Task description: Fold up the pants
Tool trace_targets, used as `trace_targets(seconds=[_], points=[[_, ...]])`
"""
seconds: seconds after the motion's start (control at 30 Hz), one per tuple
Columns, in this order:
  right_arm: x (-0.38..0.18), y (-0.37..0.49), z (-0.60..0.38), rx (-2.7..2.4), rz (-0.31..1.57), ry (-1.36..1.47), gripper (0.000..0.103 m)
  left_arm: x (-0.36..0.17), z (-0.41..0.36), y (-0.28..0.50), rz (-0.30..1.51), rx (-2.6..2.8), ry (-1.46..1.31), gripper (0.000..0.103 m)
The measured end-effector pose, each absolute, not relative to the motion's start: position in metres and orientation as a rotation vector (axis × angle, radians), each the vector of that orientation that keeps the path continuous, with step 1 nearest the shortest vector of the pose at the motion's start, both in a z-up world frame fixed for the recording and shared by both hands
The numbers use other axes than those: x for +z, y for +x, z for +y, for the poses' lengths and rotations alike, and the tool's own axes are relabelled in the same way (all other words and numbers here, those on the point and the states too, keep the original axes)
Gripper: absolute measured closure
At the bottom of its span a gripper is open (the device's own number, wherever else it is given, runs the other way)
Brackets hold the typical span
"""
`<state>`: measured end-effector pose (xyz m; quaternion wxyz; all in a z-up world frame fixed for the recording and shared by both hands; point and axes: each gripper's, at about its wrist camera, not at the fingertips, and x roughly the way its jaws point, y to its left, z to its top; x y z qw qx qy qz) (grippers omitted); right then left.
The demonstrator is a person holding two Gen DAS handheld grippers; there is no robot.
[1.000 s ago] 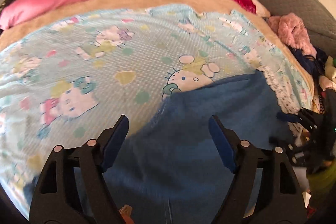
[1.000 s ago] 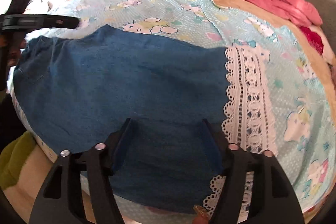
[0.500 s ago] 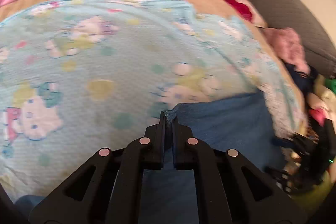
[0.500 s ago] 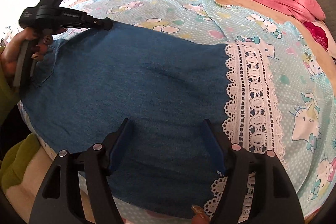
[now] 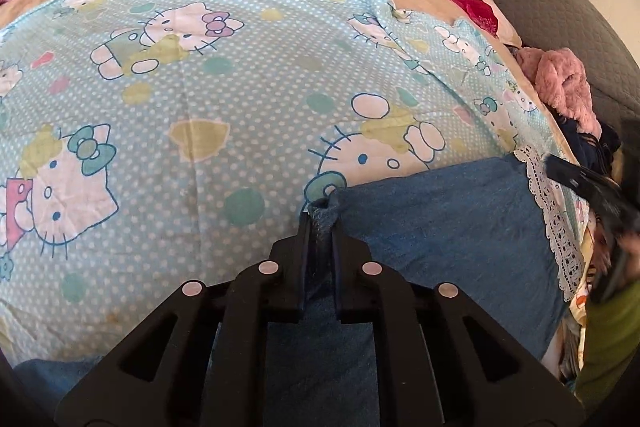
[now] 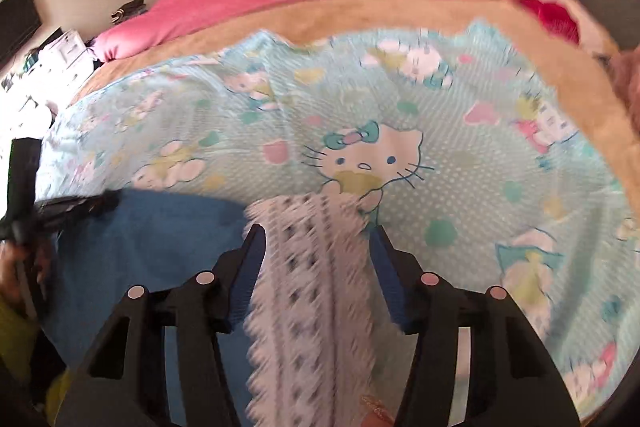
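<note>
Since the earlier frame, the right gripper (image 6: 318, 255) has shifted from over the denim to the white lace trim (image 6: 316, 267), its jaws spread wide and holding nothing. Left gripper (image 5: 320, 227) stays clamped on a bunched corner of the blue pants (image 5: 440, 223), which lie flat on the cartoon-cat bedsheet (image 5: 192, 99).

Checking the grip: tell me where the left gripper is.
Left wrist view, bottom centre: the left gripper is shut on the blue pants corner, over the cartoon-cat sheet.
</note>
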<state>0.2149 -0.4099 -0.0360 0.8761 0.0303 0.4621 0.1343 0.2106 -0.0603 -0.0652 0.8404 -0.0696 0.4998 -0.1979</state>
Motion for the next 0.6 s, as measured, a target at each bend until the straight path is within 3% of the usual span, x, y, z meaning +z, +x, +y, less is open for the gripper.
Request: trace_targets(seconds=[0.13, 0.2, 0.27, 0.43, 0.6], points=[[-0.067, 0.237, -0.411, 0.309, 1.056, 0.089, 0.05, -0.065, -0.062, 0.209, 1.054, -0.417, -0.143, 0.1], [-0.072, 0.237, -0.413, 0.326, 1.045, 0.13, 0.063, -0.065, -0.063, 0.209, 1.052, -0.414, -0.138, 0.1], [-0.066, 0.226, -0.41, 0.343, 1.004, 0.119, 0.086, -0.065, -0.066, 0.206, 1.043, -0.402, -0.117, 0.1], [-0.033, 0.208, -0.412, 0.328, 0.863, 0.078, 0.088, -0.049, -0.076, 0.2, 0.982, -0.381, -0.06, 0.102], [-0.05, 0.221, -0.403, 0.283, 0.908, -0.036, 0.088, -0.054, -0.089, 0.205, 0.98, -0.333, 0.01, 0.102]])
